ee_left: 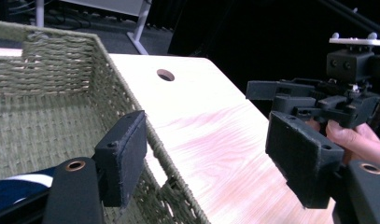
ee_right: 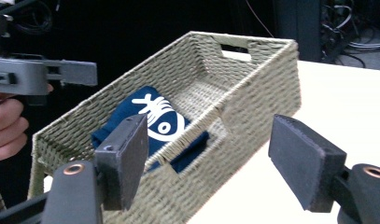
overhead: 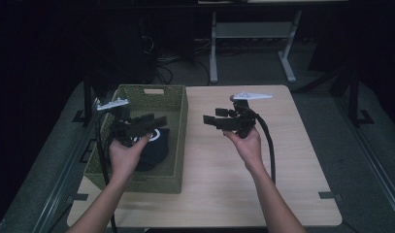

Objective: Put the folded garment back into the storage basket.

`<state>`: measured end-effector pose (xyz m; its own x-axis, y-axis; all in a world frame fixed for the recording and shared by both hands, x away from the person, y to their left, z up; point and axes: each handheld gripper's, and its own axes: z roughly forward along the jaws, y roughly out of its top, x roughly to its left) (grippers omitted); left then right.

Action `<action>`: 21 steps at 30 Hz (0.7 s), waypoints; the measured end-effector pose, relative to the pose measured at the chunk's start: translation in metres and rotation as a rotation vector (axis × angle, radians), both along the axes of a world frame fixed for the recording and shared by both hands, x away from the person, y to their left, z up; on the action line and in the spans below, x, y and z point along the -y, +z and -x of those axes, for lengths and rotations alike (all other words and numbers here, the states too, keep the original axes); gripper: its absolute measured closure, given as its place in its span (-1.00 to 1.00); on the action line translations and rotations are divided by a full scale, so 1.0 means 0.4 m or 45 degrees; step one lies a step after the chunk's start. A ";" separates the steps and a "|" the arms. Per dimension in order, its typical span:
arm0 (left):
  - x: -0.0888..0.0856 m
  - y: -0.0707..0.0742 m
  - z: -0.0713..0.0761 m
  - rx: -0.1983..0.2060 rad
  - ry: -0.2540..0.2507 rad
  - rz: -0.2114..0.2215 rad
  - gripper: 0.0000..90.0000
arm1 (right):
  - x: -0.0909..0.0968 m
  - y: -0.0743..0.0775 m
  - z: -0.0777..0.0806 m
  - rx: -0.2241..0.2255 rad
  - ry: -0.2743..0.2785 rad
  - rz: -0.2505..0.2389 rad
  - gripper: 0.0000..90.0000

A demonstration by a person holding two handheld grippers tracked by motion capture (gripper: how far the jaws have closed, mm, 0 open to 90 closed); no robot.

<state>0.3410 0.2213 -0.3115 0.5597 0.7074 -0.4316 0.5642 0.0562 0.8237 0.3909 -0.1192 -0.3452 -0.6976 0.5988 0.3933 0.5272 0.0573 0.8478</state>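
Right hand-held gripper (ee_right: 208, 161) and left hand-held gripper (ee_left: 206, 156) spread; fish-print cloth (ee_right: 155, 121) in basket (ee_right: 253, 93).

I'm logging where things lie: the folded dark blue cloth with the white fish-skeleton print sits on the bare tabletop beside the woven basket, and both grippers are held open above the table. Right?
Not quite. The dark blue cloth lies inside the woven basket, not on the tabletop, as the right gripper view shows. The rest holds: the left gripper and right gripper are open.

Dim room: grey floor (overhead: 331, 116), white-legged bench (overhead: 253, 34) beyond the wooden table (overhead: 302, 160) (cables (overhead: 161, 63) behind).
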 end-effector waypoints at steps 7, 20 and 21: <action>0.037 0.000 -0.002 -0.006 -0.039 -0.013 -0.38 | 0.033 0.004 0.004 0.007 -0.020 0.019 -0.39; 0.101 0.001 -0.005 0.002 -0.096 -0.030 -0.38 | 0.102 -0.006 0.011 0.014 -0.072 0.033 -0.39; 0.110 0.001 -0.005 0.008 -0.098 -0.024 -0.38 | 0.116 -0.007 0.014 0.016 -0.078 0.038 -0.39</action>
<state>0.3432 0.1772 -0.3113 0.6154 0.6700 -0.4153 0.5613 -0.0025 0.8276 0.3855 -0.1656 -0.3479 -0.6639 0.6521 0.3662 0.5198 0.0503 0.8528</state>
